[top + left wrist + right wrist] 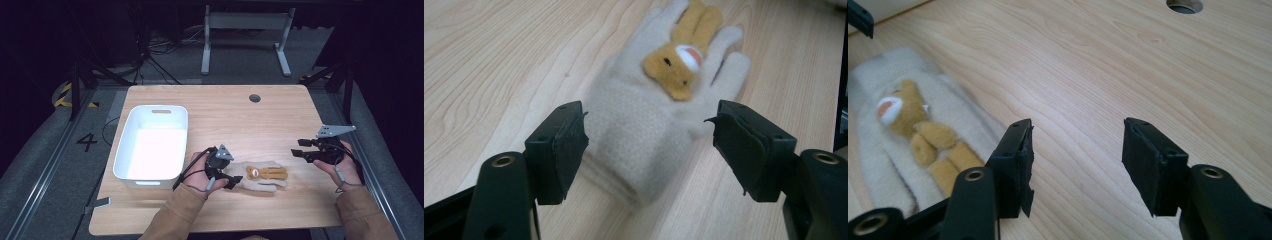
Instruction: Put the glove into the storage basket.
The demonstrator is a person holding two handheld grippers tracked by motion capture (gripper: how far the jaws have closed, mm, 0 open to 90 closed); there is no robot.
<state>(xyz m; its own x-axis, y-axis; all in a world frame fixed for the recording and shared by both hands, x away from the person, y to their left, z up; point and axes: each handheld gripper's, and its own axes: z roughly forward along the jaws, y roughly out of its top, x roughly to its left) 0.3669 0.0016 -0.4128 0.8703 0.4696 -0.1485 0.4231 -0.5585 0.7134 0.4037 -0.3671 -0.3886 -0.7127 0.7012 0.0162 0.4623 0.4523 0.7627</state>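
Note:
A cream fleece glove with a small tan bear sewn on it lies flat on the wooden table, fingers pointing right. My left gripper stands open at the glove's cuff, and in the left gripper view its jaws straddle the glove at the cuff end without closing on it. The bear lies beyond the jaws. My right gripper is open and empty, off to the right of the glove's fingers. The glove and bear lie left of its jaws in the right gripper view.
A white plastic bin stands empty on the table's left side, just beside my left hand. A round cable hole sits near the far edge. Bare wood lies between the glove and the right gripper.

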